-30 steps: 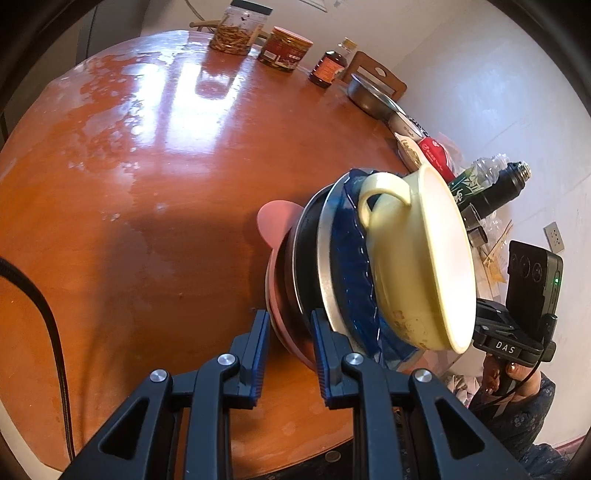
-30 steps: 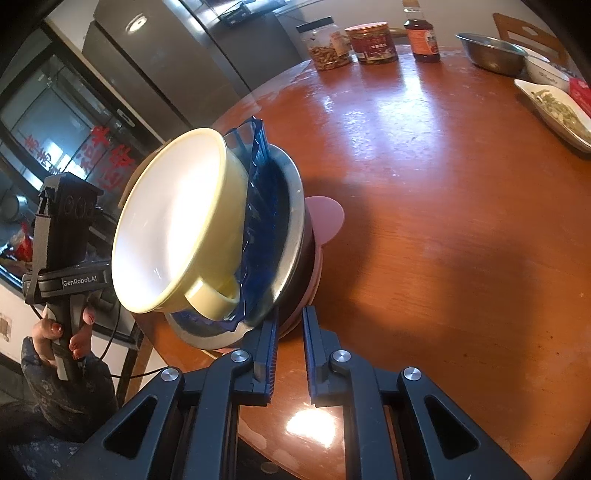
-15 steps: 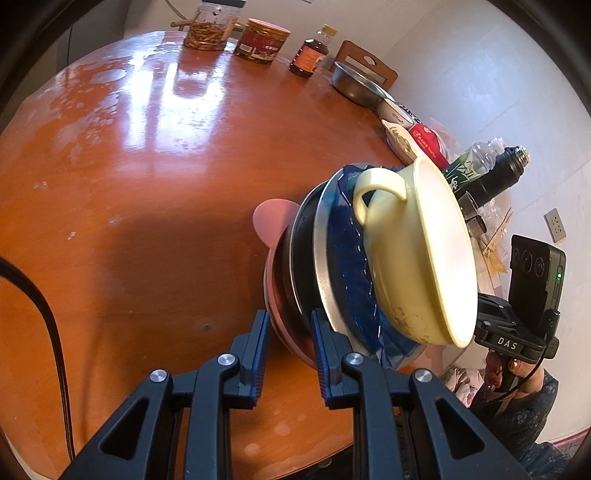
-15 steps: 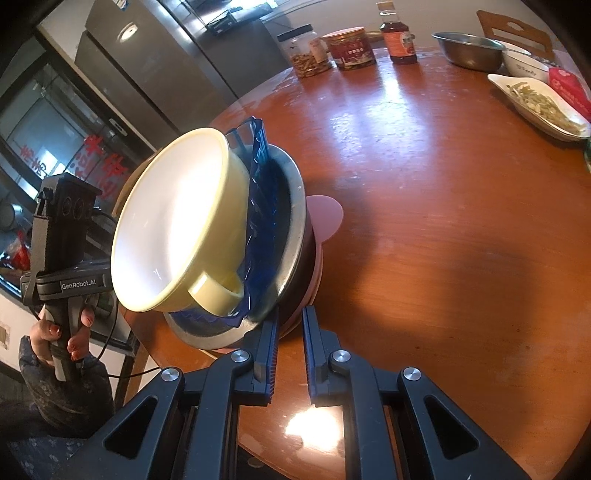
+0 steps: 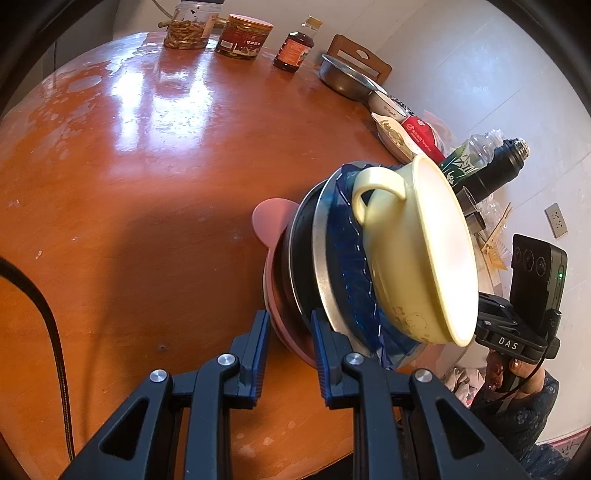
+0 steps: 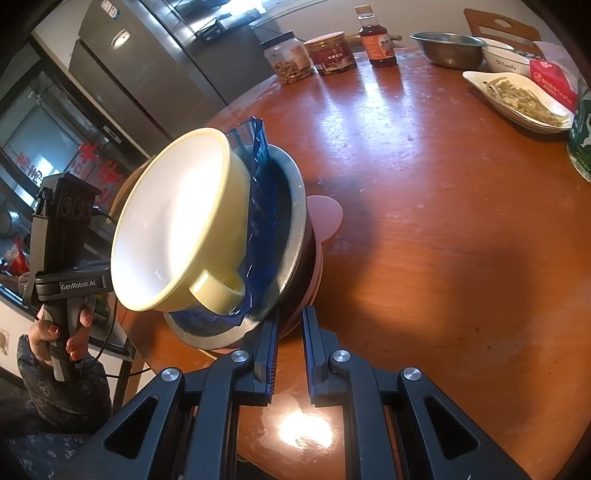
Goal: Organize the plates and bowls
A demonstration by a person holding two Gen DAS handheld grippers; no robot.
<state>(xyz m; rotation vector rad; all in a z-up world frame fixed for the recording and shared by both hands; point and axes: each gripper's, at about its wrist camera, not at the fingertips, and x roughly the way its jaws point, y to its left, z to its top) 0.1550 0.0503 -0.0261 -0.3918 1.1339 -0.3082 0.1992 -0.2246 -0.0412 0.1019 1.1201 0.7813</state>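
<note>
A stack of dishes hangs over the round wooden table (image 5: 129, 184), held from two opposite sides. From the bottom it is a pink eared plate (image 5: 269, 221), a black dish, a steel plate (image 5: 321, 251), a blue glass dish (image 5: 351, 258) and a pale yellow handled bowl (image 5: 424, 251). My left gripper (image 5: 290, 325) is shut on the near rim of the lower plates. My right gripper (image 6: 290, 325) is shut on the opposite rim, under the yellow bowl (image 6: 177, 229) and beside the pink plate (image 6: 327, 216). A hand holds each gripper's handle beyond the stack.
At the table's far edge stand a clear jar (image 5: 186, 27), a red tin (image 5: 243, 38), a sauce bottle (image 5: 295, 46) and a steel basin (image 5: 343, 77). A white dish of food (image 6: 517, 98) and a green bottle (image 6: 581, 140) sit at the right. A refrigerator (image 6: 147, 66) stands behind.
Both grippers have carried the stack level across the table; the jars and dishes at the far edge have slid in both views. Both grips are unchanged.
</note>
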